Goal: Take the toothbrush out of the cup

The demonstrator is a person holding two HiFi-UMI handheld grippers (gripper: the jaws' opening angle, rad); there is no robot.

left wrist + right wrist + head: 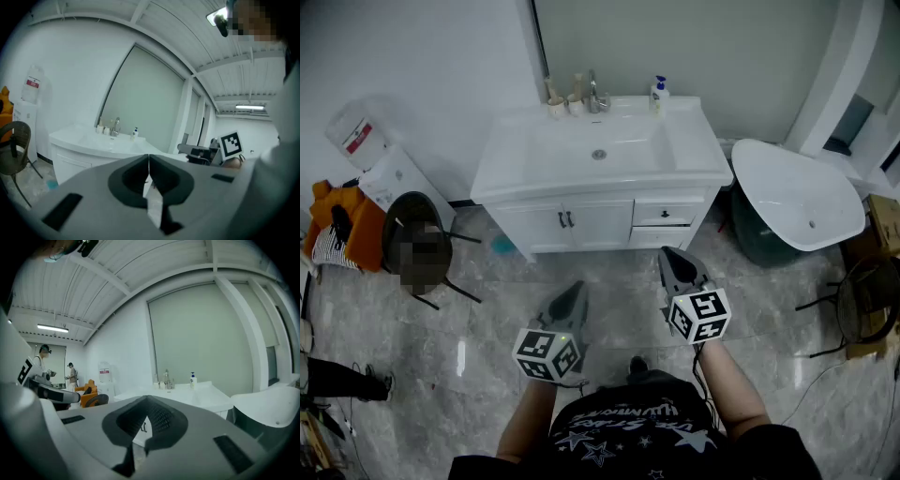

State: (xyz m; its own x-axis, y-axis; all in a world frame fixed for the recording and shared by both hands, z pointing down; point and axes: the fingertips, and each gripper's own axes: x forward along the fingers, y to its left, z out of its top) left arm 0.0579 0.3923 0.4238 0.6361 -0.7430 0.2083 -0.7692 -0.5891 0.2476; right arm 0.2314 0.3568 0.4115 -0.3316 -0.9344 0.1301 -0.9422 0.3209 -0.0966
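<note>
The left gripper [573,287] and right gripper [669,253] were both closed, holding nothing. Well ahead of them, two cups [556,109] stood behind the basin [581,180], and the toothbrush [550,90] was in the left one.

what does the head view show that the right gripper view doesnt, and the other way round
Only the head view: the person's forearms, printed shirt, the sink's drain and a cardboard box. Only the right gripper view: the ribbed ceiling, a strip light and two people far off. Both: the white sink, faucet, cups beside it, pump bottle and tub.
</note>
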